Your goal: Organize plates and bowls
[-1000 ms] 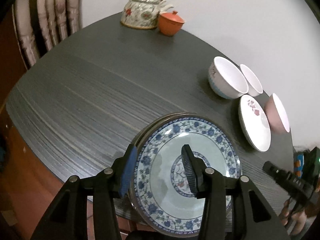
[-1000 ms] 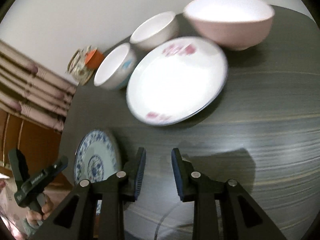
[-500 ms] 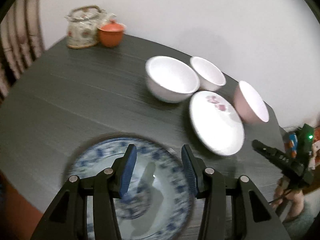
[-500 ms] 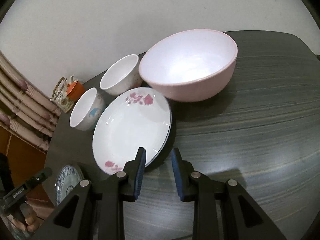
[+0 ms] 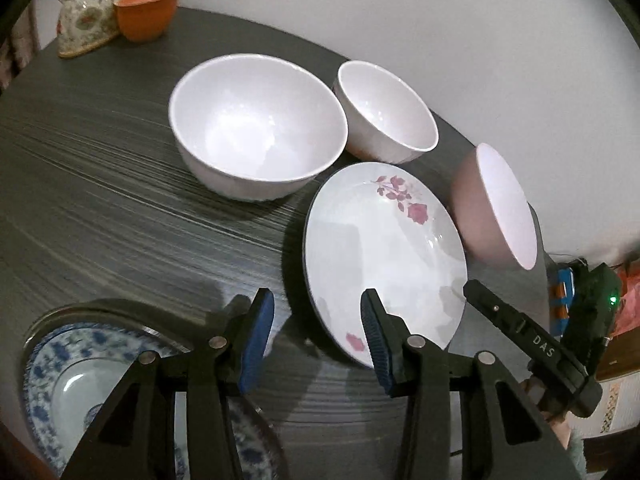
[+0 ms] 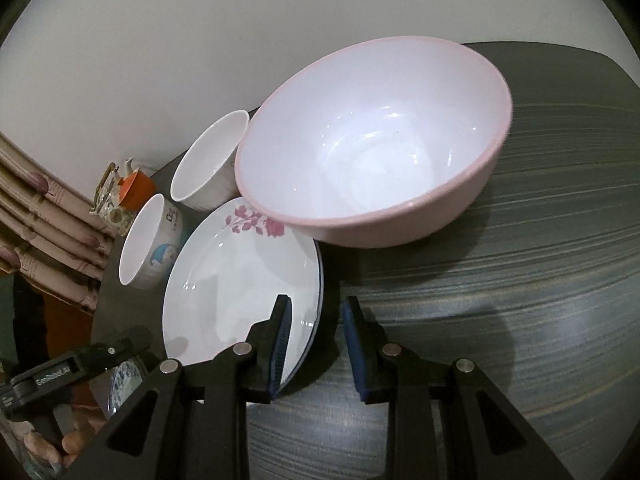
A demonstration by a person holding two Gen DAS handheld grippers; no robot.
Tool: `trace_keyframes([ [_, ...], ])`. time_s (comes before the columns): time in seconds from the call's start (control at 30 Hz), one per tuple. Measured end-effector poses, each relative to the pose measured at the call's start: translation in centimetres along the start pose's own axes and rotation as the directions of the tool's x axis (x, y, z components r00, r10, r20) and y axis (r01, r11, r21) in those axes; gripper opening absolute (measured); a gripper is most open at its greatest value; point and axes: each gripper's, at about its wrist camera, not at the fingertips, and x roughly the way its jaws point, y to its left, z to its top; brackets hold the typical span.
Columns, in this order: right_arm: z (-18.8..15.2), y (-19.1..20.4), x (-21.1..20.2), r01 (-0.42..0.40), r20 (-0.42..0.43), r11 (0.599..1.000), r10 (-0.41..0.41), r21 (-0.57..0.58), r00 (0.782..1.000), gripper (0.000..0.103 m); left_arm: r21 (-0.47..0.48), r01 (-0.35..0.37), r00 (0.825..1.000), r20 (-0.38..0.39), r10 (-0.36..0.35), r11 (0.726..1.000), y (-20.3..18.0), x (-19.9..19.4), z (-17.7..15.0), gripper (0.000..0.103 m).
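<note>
A white plate with pink flowers point(image 5: 380, 248) point(image 6: 240, 276) lies on the dark table. My left gripper point(image 5: 316, 336) is open at its near edge, its right finger over the rim. My right gripper point(image 6: 316, 344) is open, its jaws either side of the plate's opposite rim. A pink bowl point(image 6: 372, 144) point(image 5: 492, 208) stands just behind the plate. Two white bowls point(image 5: 256, 128) point(image 5: 384, 112) stand at the back. A blue-patterned plate point(image 5: 80, 368) lies under my left gripper's base.
A floral teapot point(image 5: 84, 12) and an orange lidded cup point(image 5: 146, 8) stand at the table's far corner by the wall. The table edge point(image 6: 600, 56) curves close behind the pink bowl. Chair backs point(image 6: 44, 232) stand beyond the far side.
My left gripper has left the blue-patterned plate and moved right to the flowered plate. My right gripper has moved in, and its jaws now straddle that plate's rim.
</note>
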Motion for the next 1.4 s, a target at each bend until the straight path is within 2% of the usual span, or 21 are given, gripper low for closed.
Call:
trace_keyframes([
  [0.27,0.6,-0.3,1.5,-0.009,-0.012,1.0,0.009,0.003,1.0,0.027,-0.017,0.008,1.0,-0.028,-0.008,1.0,0.2,1.8,0.8,0.034],
  [0.5,1.1,-0.2,2.2,-0.026,-0.021,1.0,0.026,-0.008,0.999,0.019,-0.024,0.03,0.999,-0.034,-0.031,0.999,0.4,2.8,1.3,0.023],
  [0.7,1.3,-0.4,2.7,-0.041,-0.037,0.999,0.041,0.004,0.998,0.009,-0.026,0.024,0.999,-0.035,-0.025,0.999,0.5,3.0,1.4,0.019],
  [0.87,1.3,-0.7,2.7,-0.045,-0.037,0.999,0.045,0.011,0.998,0.008,-0.028,0.017,0.999,-0.039,-0.018,0.999,0.4,4.0,2.0,0.01],
  [1.1,0.3,-1.2,1.8,-0.038,-0.048,0.999,0.039,0.024,0.998,0.008,0.002,0.0,0.999,-0.047,0.0,1.0,0.4,4.0,1.6,0.009],
  [1.4,-2.0,-1.6,0.1,-0.018,-0.069,0.999,0.02,0.029,0.997,0.008,0.031,0.003,0.997,-0.081,0.0,1.0,-0.1,3.4,-0.7,0.009],
])
